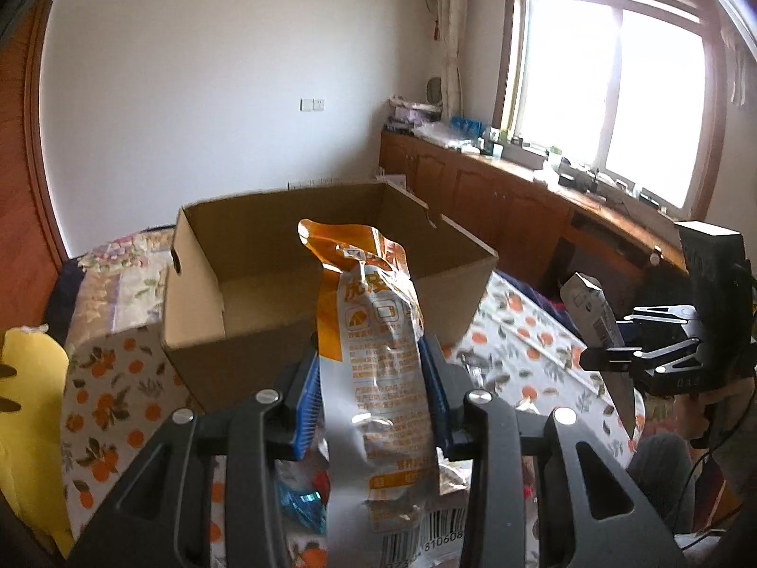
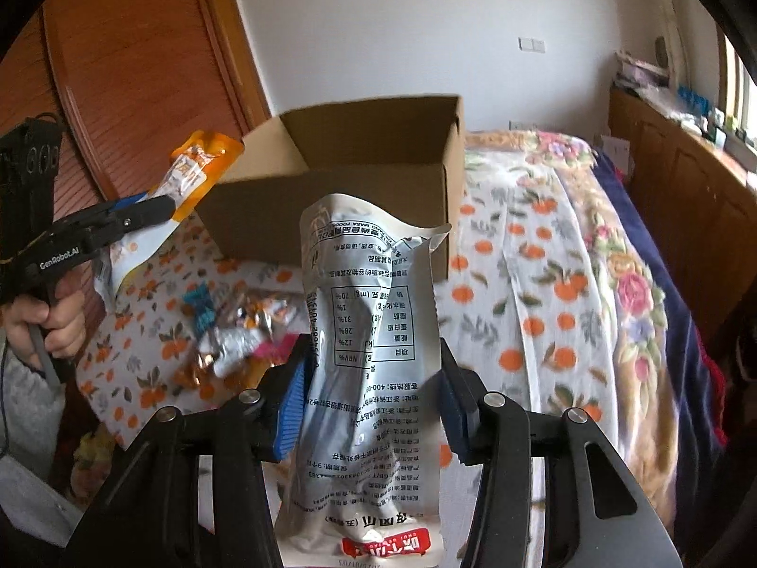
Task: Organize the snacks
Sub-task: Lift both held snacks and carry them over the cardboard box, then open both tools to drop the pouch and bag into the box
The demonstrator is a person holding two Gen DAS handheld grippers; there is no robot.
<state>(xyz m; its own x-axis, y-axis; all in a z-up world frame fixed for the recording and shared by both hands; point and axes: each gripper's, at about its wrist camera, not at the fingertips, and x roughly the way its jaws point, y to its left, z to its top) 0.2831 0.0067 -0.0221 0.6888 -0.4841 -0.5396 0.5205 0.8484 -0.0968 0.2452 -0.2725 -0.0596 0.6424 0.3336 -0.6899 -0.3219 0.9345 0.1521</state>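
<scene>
An open cardboard box stands on the bed, and it also shows in the right wrist view. My left gripper is shut on an orange and silver snack bag, held upright just in front of the box. That gripper and its bag show at the left of the right wrist view. My right gripper is shut on a white and silver snack bag, held upright in front of the box. That gripper and its bag show at the right of the left wrist view.
Several small wrapped snacks lie on the orange-patterned sheet in front of the box. A yellow object is at the left. Wooden cabinets run under the window. A wooden door is behind the box.
</scene>
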